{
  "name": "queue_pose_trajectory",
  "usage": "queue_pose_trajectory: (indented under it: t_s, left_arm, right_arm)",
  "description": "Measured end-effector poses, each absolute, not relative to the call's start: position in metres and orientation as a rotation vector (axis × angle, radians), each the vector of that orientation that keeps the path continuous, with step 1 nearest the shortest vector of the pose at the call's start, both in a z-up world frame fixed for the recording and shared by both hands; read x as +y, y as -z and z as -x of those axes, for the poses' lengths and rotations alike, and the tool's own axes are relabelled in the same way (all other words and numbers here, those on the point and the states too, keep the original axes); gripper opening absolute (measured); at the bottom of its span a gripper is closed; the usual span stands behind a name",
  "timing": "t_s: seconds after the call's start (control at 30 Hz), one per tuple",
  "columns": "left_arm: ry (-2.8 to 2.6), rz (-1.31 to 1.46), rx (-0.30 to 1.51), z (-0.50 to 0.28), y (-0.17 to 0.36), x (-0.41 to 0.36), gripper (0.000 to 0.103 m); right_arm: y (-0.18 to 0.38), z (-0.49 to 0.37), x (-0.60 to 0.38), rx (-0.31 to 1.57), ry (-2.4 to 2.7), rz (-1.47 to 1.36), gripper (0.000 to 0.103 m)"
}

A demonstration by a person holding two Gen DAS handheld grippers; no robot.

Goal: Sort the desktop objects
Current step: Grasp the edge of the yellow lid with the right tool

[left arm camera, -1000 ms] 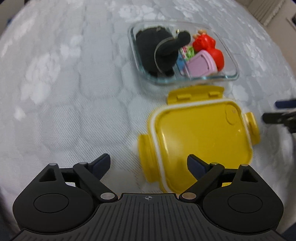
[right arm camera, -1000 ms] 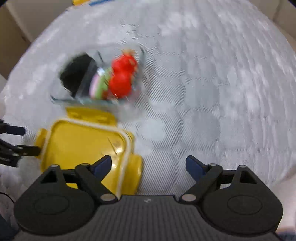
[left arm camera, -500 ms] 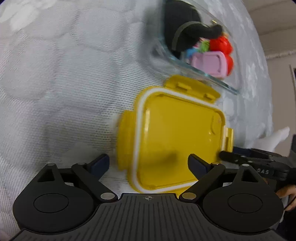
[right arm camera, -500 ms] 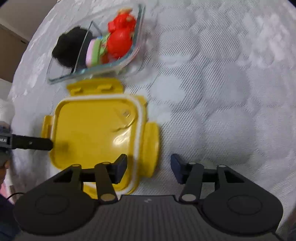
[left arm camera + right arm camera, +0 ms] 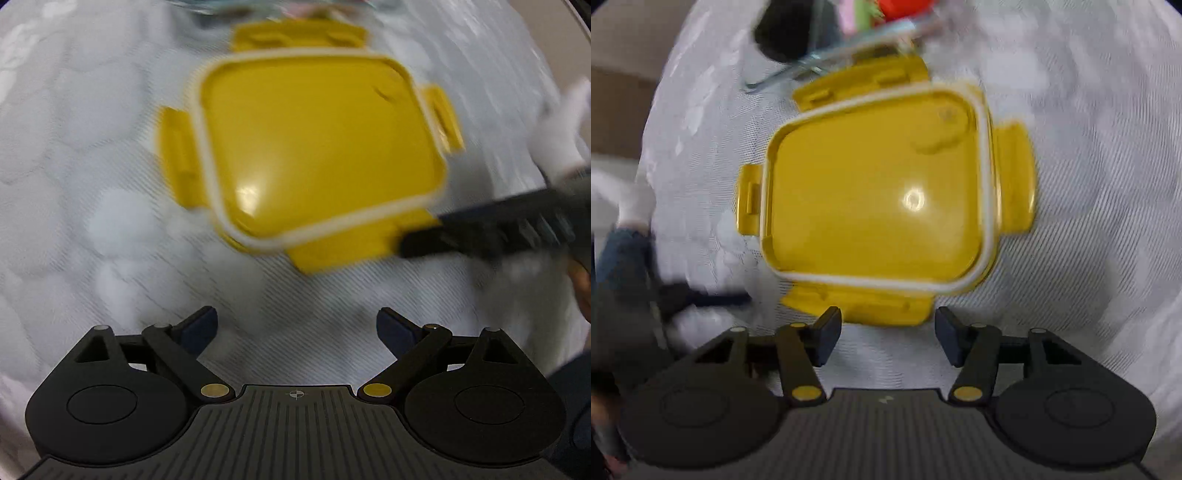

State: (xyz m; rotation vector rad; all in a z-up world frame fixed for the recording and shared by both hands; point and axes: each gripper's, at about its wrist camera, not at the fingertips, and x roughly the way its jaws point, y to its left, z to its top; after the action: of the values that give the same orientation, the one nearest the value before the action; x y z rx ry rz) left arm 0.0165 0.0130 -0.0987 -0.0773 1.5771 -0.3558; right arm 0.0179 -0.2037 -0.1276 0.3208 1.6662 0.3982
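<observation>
the yellow lid [image 5: 879, 206] lies flat on the white tablecloth [image 5: 1089, 184], just in front of the glass container [image 5: 827, 48] of toys. the right gripper [image 5: 888, 334] is spread at its near tab; the left gripper [image 5: 297, 325] is spread wide, short of it.

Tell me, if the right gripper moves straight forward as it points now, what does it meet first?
Probably the near latch tab of the yellow lid, which lies just ahead of the open right gripper. Height above the tablecloth is unclear.
</observation>
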Motion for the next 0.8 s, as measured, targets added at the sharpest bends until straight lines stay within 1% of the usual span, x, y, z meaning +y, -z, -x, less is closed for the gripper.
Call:
queue_pose_trajectory:
  t_s: [0.1,0.17,0.23,0.37,0.5,0.6,0.7,0.8]
  left_arm:
    - [0.405,0.049,1.554,-0.006,0.088,0.004,0.096]
    - [0.422,0.031,1.522,-0.003,0.08,0.002,0.097]
    - [0.42,0.037,1.499,-0.002,0.074,0.006,0.097]
    - [0.405,0.025,1.425,0.0,0.057,0.011,0.097]
    - [0.413,0.009,1.338,0.012,0.042,0.006,0.098]
    - [0.434,0.024,1.294,0.012,0.03,0.0,0.098]
    - [0.439,0.026,1.26,0.01,0.021,-0.004,0.099]
    - [0.385,-0.002,1.232,-0.002,0.025,-0.005,0.099]
  right_arm:
    - [0.148,-0.018,-0.206,1.726,-0.313,-0.525,0.064]
    - [0.151,-0.018,-0.205,1.705,-0.291,-0.57,0.064]
    - [0.148,-0.019,-0.204,1.684,-0.282,-0.604,0.067]
    - [0.142,-0.021,-0.216,1.639,-0.253,-0.701,0.067]
    - [0.117,-0.017,-0.221,1.582,-0.3,-0.779,0.067]
    - [0.087,-0.02,-0.223,1.499,-0.391,-0.83,0.067]
    - [0.058,-0.032,-0.221,1.397,-0.49,-0.83,0.067]
    - [0.043,-0.048,-0.218,1.336,-0.517,-0.821,0.067]
